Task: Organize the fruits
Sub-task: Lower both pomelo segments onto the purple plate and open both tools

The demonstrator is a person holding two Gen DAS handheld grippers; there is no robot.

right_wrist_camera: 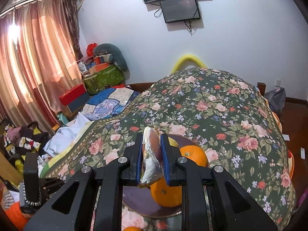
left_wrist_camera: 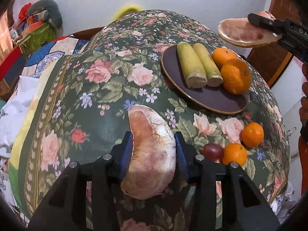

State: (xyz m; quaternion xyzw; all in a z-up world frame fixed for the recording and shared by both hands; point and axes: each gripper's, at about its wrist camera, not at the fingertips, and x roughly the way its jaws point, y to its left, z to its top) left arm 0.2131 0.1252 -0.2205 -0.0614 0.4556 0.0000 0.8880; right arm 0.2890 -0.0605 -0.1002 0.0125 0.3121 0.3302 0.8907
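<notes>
Hidden and cut-off parts
In the right wrist view the right gripper [right_wrist_camera: 151, 154] covers most of the plate [right_wrist_camera: 134, 198]; an orange [right_wrist_camera: 130, 228] is cut off by the bottom edge

You have two corn pieces [left_wrist_camera: 198, 65] and two oranges [left_wrist_camera: 231, 67] on the plate [left_wrist_camera: 215, 100]; two pomelo wedges [left_wrist_camera: 150, 154] are held aloft.

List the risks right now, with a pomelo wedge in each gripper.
The right gripper pinches its pomelo wedge thinly above the plate; a slip could knock the oranges off. The left gripper spans the other wedge sideways; squeezing may crush it.
</notes>
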